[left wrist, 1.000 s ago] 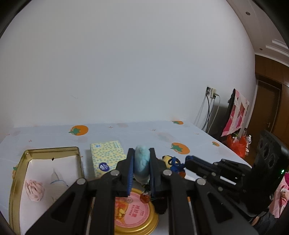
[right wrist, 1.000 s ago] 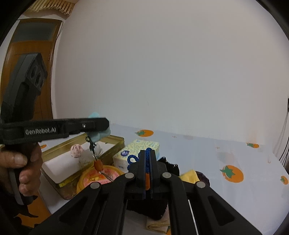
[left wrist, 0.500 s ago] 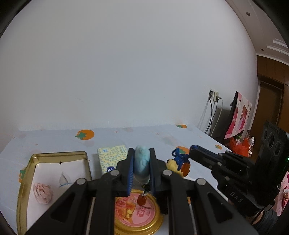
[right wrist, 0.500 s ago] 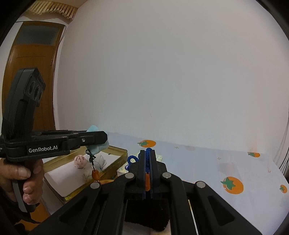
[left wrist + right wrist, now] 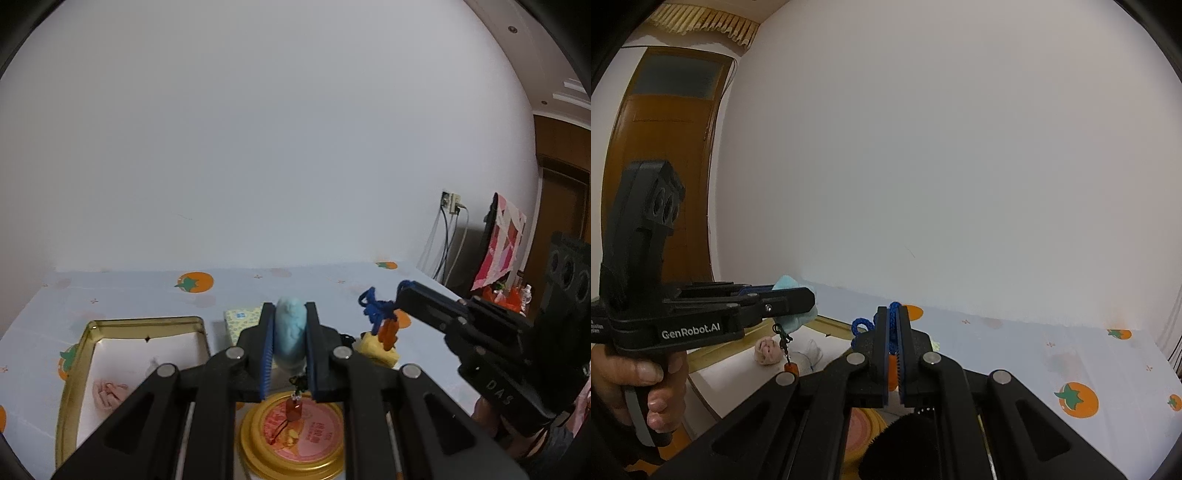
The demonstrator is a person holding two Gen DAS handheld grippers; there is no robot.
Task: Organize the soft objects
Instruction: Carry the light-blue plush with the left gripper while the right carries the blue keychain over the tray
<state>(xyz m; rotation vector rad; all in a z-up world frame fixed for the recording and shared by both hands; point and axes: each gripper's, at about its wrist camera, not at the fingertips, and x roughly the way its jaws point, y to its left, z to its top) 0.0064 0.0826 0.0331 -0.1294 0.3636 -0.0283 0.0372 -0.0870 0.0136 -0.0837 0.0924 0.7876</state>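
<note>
Both my tools have risen well above the table since a second ago, each carrying its catch. From the left: gold tin [image 5: 88, 334] with a pink plush [image 5: 105, 393] inside; left gripper [image 5: 290, 334] clamped on the light-blue plush [image 5: 291, 328] above the round lid [image 5: 291, 439]; right gripper [image 5: 894, 332] pinching the blue cord charm [image 5: 376, 308]. The tissue pack [image 5: 243, 321] stands behind, clear of the tin.

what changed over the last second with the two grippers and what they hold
Both grippers rose. The right gripper lifted the blue-and-orange yarn charm off the table; the left gripper raised the pale blue plush. Jaws stayed shut; the gold rectangular tin stayed put.
</note>
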